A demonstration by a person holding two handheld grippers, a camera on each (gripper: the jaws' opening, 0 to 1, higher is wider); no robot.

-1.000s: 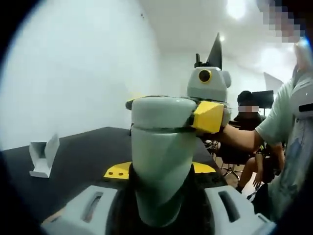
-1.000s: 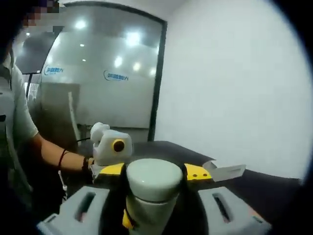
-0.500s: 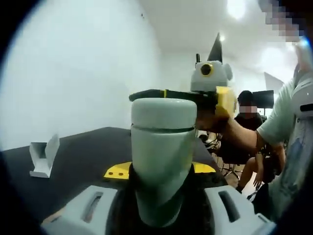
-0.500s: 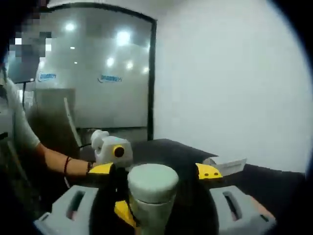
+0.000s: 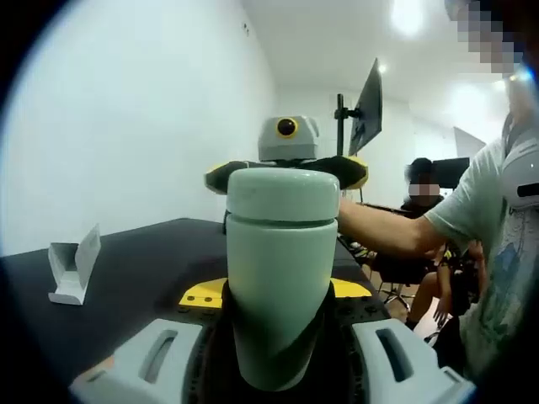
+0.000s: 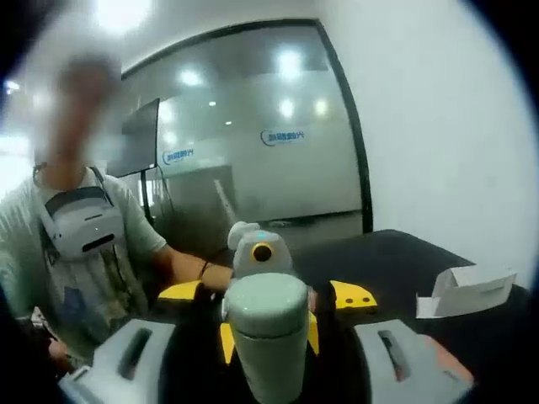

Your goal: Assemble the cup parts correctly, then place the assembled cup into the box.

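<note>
Two grippers meet on one cup (image 5: 282, 269), held upright above the black table (image 5: 143, 269). Left gripper (image 5: 282, 316) clamps the cup's lower body between its jaws. Right gripper (image 6: 268, 324) closes around the lid (image 6: 268, 305). Farther off, the white box (image 6: 465, 289) sits open near the table edge, well apart.

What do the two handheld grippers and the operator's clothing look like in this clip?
Both the left gripper and the right gripper have grey moulded bodies, black jaws tipped in yellow, and a grey camera box with a yellow-ringed lens. The person wears a pale short-sleeved T-shirt and a dark wristband.
</note>
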